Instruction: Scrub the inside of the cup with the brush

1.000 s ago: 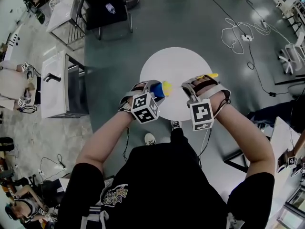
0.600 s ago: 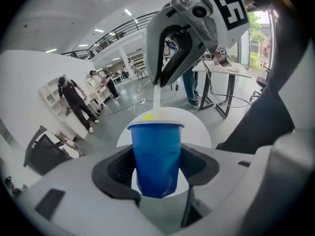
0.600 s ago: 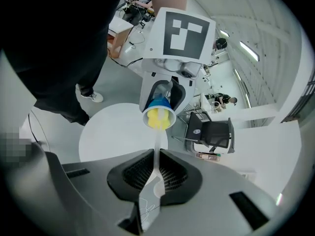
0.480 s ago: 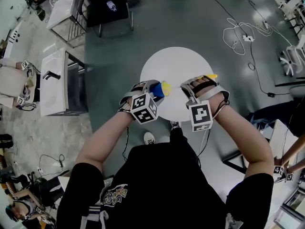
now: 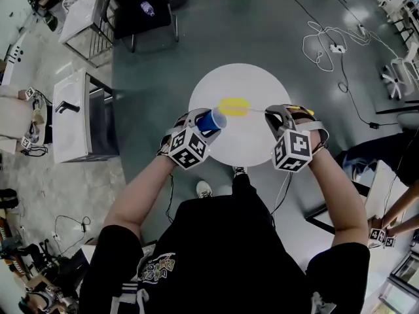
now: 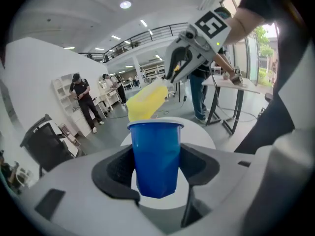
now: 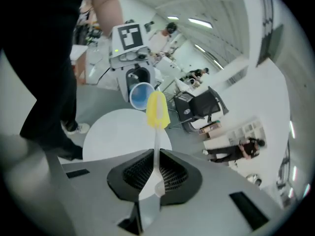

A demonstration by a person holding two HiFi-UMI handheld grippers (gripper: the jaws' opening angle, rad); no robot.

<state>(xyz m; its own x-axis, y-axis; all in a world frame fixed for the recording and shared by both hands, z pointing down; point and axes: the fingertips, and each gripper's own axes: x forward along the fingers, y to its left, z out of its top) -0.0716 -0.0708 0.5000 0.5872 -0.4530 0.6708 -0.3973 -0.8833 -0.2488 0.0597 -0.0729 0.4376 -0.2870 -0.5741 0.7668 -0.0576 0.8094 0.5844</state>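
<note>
Over a grey floor (image 5: 262,18) strewn with white cables (image 5: 324,44), a round white surface (image 5: 242,77) stands before a person in a black shirt (image 5: 222,254), whose forearms both reach out above its near edge. At the left, the left gripper (image 5: 201,124) is angled in toward the middle. Its dark fingers (image 6: 115,173) stand wide and press on either side of a blue cup (image 6: 156,154). The cup is held above the near left part of the surface, its open mouth turned toward the other hand. At the right, the right gripper (image 5: 278,116) points back toward the cup. Its fingers (image 7: 177,173) are nearly together, pinching the thin white handle of the brush (image 7: 158,109). The handle runs straight out from them to a yellow head. That head is outside the cup, just beside its rim, above the middle of the surface. Whether it touches the rim cannot be told.
</note>
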